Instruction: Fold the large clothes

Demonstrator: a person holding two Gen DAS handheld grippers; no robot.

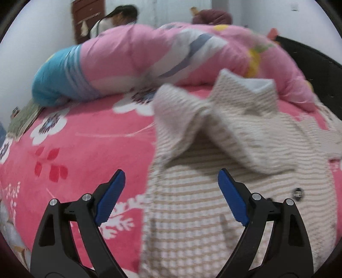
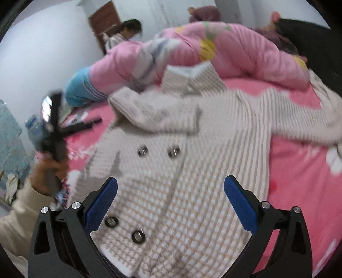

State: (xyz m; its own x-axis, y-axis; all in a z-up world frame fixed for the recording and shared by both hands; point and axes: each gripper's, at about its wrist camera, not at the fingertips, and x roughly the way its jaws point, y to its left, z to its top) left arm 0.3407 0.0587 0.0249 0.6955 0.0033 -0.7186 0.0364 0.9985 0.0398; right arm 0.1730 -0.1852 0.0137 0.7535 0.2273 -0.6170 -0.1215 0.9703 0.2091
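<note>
A rolled pink quilt (image 1: 171, 55) with a blue end lay along the far edge of the bed, on a pink flowered sheet (image 1: 85, 136). Beyond it a person (image 1: 119, 19) stood near a brown door (image 2: 104, 19).

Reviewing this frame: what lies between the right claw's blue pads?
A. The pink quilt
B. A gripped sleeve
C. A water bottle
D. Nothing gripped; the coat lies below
D: the right claw stands wide open above the coat, its pads clear of the fabric; the quilt lies farther back on the bed.
</note>
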